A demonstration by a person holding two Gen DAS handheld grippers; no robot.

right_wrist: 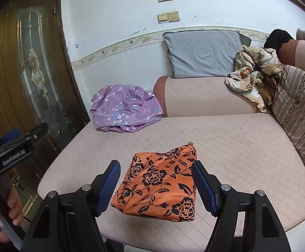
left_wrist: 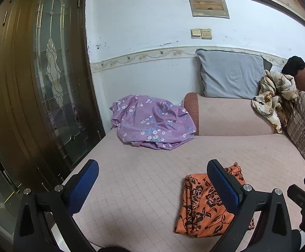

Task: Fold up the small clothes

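Both my grippers hang wide and empty above the pink sofa seat (right_wrist: 236, 147): right gripper (right_wrist: 155, 185) over the folded orange floral garment (right_wrist: 158, 187), left gripper (left_wrist: 152, 185) beside it. Purple floral clothing (left_wrist: 152, 121) lies crumpled near the armrest (right_wrist: 205, 96).

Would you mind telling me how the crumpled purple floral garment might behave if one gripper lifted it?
The purple floral garment will probably flop and unfurl, since it lies in loose folds. Its sheen suggests slick fabric that may slip. It looks thin, so likely light.
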